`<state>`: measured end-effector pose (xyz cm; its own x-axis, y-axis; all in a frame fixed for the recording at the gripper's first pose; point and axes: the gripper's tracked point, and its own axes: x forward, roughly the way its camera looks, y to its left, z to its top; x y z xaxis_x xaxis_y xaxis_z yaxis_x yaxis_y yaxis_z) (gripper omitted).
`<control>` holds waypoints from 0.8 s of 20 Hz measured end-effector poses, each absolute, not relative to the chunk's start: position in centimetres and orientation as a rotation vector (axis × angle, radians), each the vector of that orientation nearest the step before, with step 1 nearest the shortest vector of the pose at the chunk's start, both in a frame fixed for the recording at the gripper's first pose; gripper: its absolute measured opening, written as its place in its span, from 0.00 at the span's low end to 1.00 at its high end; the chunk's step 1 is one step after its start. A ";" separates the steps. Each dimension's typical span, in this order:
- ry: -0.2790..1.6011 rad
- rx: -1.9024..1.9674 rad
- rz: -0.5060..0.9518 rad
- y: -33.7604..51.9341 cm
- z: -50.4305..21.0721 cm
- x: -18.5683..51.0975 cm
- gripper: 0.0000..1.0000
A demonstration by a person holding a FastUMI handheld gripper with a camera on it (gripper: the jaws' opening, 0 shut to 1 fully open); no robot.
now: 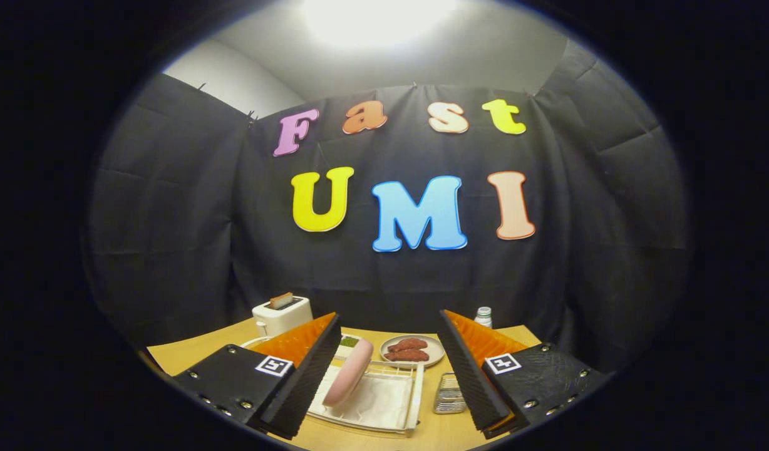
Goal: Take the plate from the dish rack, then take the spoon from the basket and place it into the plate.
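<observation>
The gripper [384, 369] is released, its fingers spread wide and holding nothing, above the near part of the worktop [190, 354]. The white dish rack [384, 401] lies between the fingers, its near rim close to the worktop's front edge. The pink plate [349, 373] stands on edge in the rack's left half, leaning, just beside the left finger; the rack's right half is open. Right of the rack, with a strip of bare worktop between, stands the metal mesh basket [449, 394], close against the right finger; the spoon cannot be made out. Beyond the rack sit a plate of sausages [412, 351], a white toaster [282, 315] and a small bottle [483, 317].
</observation>
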<state>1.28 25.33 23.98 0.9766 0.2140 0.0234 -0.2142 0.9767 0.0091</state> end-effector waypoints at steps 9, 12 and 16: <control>0.309 0.011 0.229 30.3 17.9 10.1 0.96; 0.452 0.035 0.223 31.1 14.9 12.0 0.96; 0.655 0.038 0.222 31.7 10.8 13.2 0.94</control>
<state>13.24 31.68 10.79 0.7699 0.2169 -0.6002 -0.1931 0.9756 0.1049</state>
